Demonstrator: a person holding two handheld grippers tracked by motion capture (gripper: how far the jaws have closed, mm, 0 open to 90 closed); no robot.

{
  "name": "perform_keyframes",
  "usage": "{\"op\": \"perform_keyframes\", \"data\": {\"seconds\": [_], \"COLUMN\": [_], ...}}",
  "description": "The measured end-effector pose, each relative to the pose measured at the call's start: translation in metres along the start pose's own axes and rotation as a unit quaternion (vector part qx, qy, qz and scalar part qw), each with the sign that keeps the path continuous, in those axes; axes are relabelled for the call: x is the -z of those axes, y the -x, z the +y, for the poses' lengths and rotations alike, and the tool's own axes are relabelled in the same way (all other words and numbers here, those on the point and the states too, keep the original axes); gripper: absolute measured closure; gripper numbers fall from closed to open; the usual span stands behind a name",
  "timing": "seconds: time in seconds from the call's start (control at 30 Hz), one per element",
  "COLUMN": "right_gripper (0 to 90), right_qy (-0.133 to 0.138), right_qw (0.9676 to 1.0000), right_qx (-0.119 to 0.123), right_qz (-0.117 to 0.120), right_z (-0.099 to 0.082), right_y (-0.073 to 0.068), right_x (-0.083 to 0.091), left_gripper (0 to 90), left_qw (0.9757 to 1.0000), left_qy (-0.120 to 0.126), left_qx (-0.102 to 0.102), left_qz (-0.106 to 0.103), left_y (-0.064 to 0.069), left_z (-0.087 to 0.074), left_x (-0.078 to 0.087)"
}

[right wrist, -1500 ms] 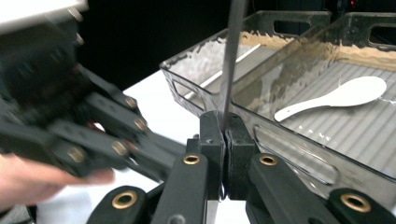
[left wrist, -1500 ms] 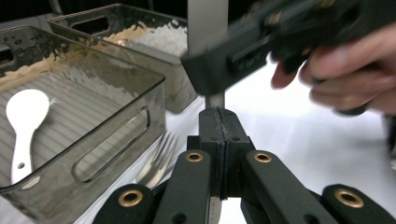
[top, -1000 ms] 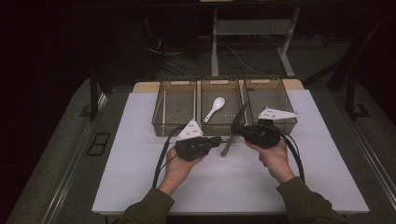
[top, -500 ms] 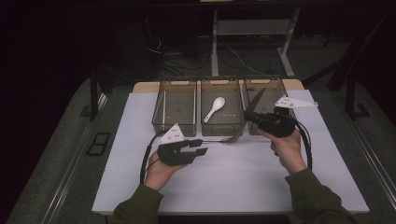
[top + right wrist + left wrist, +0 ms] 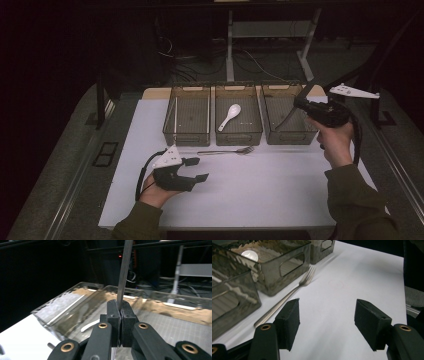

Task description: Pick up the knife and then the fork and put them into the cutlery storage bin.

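Right claw [image 5: 300, 106] is clamped on a thin dark-looking knife [image 5: 289, 117], held over the right bin [image 5: 287, 136]; left claw [image 5: 196, 169] has just been opening, jaws apart w/ nothing between, low over the white tabletop [image 5: 280, 185]. Knife looks stiff, light & slick, so grip it at the handle end. Largest to smallest nearby: three clear bins, middle bin [image 5: 239, 135] holding a white spoon [image 5: 230, 116], a fork [image 5: 227, 151] lying just in front; the bin rim may catch the blade.

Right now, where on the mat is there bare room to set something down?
The white mat is bare between the left gripper and the right forearm, below the fork. It is crowded along the far edge: three bins, the fork against them, the right gripper holding a knife.
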State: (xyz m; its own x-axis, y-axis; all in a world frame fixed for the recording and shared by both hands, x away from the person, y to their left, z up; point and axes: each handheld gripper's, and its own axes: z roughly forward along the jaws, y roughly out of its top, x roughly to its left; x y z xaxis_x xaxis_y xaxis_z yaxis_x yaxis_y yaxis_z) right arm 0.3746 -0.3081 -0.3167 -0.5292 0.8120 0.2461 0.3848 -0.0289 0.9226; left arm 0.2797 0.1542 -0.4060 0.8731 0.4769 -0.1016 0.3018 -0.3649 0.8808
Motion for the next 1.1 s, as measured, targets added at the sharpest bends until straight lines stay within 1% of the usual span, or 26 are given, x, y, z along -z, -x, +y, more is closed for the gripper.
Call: {"op": "perform_keyframes", "data": {"seconds": [0.13,0.2,0.27,0.33,0.43,0.6,0.87,1.03,1.1], "right_gripper": [88.1,88.1,88.1,88.1,88.2,88.1,88.2,88.1,88.1], "right_qy": [-0.009,-0.02,-0.031,-0.046,-0.071,-0.108,-0.155,-0.178,-0.179], "right_qw": [0.9995,0.9987,0.9978,0.9964,0.9933,0.9881,0.9799,0.9751,0.9748], "right_qx": [0.0,0.008,0.013,0.018,0.03,0.039,0.038,0.044,0.045], "right_qz": [-0.03,-0.046,-0.057,-0.069,-0.086,-0.102,-0.119,-0.124,-0.125], "right_z": [0.004,0.006,0.007,0.008,0.008,0.004,-0.005,-0.009,-0.009], "right_y": [0.014,0.02,0.024,0.028,0.034,0.044,0.057,0.059,0.06], "right_x": [0.0,-0.002,-0.003,-0.005,-0.008,-0.012,-0.021,-0.029,-0.03], "left_gripper": [31.8,30.9,29.9,29.5,29.2,28.4,27.4,26.3,25.5], "left_qw": [1.0,1.0,0.9999,0.9999,0.9999,0.9999,0.9997,0.9997,0.9996], "left_qy": [-0.004,-0.005,-0.004,-0.003,-0.001,-0.003,-0.008,-0.011,-0.012], "left_qx": [0.004,0.008,0.011,0.011,0.011,0.015,0.022,0.024,0.024], "left_qz": [0.005,0.003,0.005,0.004,0.002,0.001,-0.001,-0.003,-0.003], "left_y": [-0.001,-0.002,-0.002,-0.002,-0.003,-0.004,-0.005,-0.005,-0.006], "left_z": [-0.008,-0.01,-0.011,-0.01,-0.01,-0.011,-0.012,-0.012,-0.013], "left_x": [0.006,0.007,0.008,0.008,0.008,0.008,0.007,0.007,0.006]}}
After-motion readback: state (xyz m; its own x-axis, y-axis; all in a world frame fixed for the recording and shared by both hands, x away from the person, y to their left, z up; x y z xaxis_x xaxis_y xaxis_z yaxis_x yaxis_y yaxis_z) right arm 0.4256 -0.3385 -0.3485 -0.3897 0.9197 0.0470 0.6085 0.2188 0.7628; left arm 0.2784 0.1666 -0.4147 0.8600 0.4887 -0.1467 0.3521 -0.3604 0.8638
